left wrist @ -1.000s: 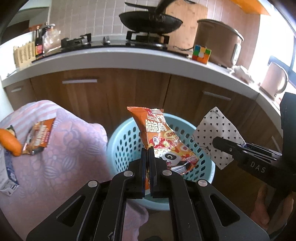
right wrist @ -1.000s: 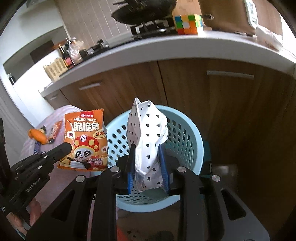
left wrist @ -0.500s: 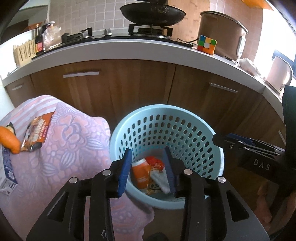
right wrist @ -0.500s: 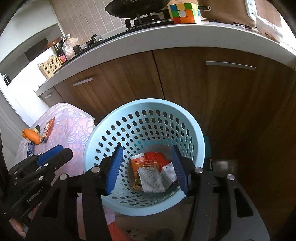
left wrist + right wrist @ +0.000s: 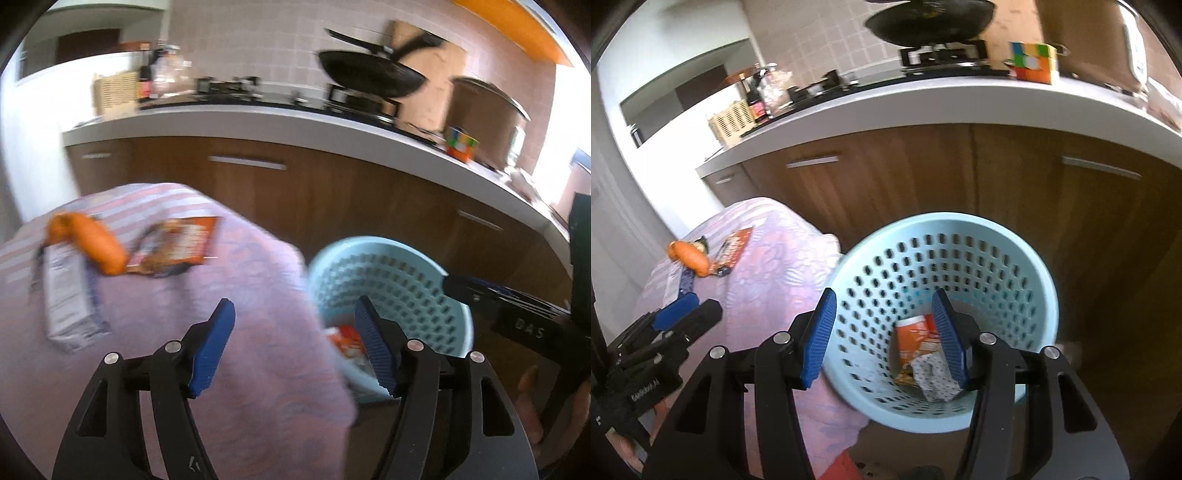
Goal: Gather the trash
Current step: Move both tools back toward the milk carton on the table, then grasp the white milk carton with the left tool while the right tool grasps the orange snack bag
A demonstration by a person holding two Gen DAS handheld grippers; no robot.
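Both claws stand empty: the left gripper has just been spreading its jaws with nothing between them, and the right gripper gapes over the pale blue basket. Down in that basket lie the orange snack bag and the dotted white wrapper. On the pink cloth beside it sit a carrot, a brown wrapper and a small carton.

Snack bag and dotted wrapper now down in the blue basket, out of both grippers. Left gripper swung toward the pink cloth, jaws just opening, empty; right gripper parted, empty.
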